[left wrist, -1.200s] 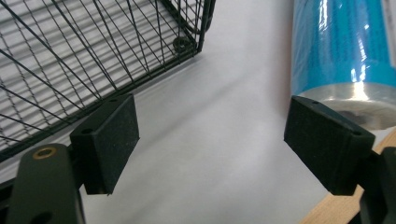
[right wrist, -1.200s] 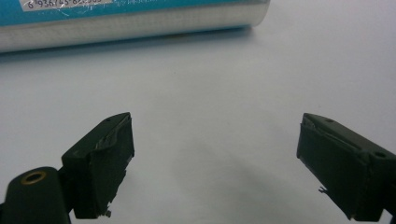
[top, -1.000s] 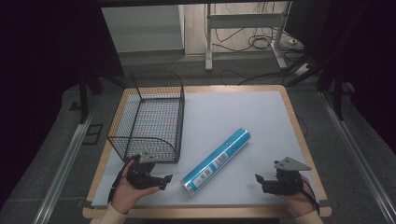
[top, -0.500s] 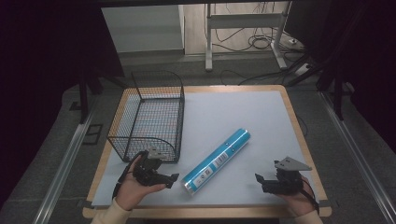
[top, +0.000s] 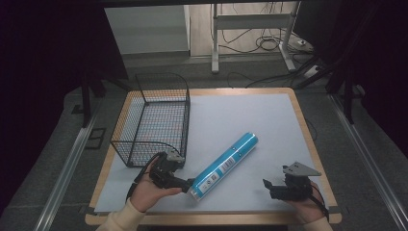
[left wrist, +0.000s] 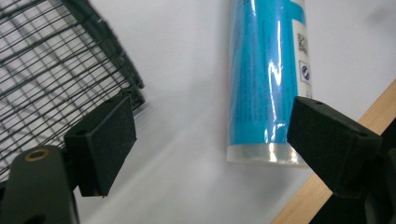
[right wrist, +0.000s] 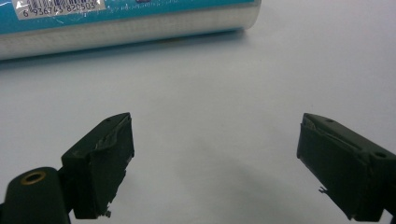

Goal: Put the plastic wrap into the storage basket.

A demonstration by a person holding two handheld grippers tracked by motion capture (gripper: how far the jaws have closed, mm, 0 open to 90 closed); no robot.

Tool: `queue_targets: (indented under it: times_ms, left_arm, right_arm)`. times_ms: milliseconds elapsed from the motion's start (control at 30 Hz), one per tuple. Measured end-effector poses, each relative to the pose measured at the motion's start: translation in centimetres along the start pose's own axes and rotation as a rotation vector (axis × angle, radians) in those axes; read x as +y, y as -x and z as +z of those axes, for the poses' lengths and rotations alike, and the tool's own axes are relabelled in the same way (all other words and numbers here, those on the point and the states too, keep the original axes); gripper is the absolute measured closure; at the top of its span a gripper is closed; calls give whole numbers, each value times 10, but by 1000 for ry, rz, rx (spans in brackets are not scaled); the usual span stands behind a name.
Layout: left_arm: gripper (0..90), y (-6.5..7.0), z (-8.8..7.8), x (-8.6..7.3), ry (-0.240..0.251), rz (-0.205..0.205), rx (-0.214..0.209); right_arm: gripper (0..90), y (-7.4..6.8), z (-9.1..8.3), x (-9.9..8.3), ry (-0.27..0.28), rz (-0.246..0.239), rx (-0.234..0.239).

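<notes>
Jaws wide: two grippers, one blue tube (top: 223,166), one wire basket (top: 153,120).

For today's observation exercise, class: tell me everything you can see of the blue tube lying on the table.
The blue tube is a long, glossy cylinder wrapped in shiny clear film, with a white barcode label and a pale, clear band at its near end. It lies flat and diagonal on the white table mat, its far end pointing up and right, just right of the wire basket. The left tongs stand open at its near end, not gripping it.
</notes>
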State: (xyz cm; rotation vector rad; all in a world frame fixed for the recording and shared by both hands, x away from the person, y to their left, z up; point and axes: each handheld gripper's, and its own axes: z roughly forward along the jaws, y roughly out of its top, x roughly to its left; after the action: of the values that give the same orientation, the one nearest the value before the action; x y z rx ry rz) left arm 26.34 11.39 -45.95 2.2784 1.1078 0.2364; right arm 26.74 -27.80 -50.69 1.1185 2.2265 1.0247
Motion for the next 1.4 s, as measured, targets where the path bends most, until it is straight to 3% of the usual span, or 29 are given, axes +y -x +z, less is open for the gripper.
queue_targets:
  times_ms: [1167,1400]
  left_arm:
    - [144,30,27,39,-43,83,-42]
    - [145,36,33,47,-29,88,-43]
  right_arm:
    - [112,0,0,0,-2,0,-2]
    - [112,0,-1,1,3,2,-7]
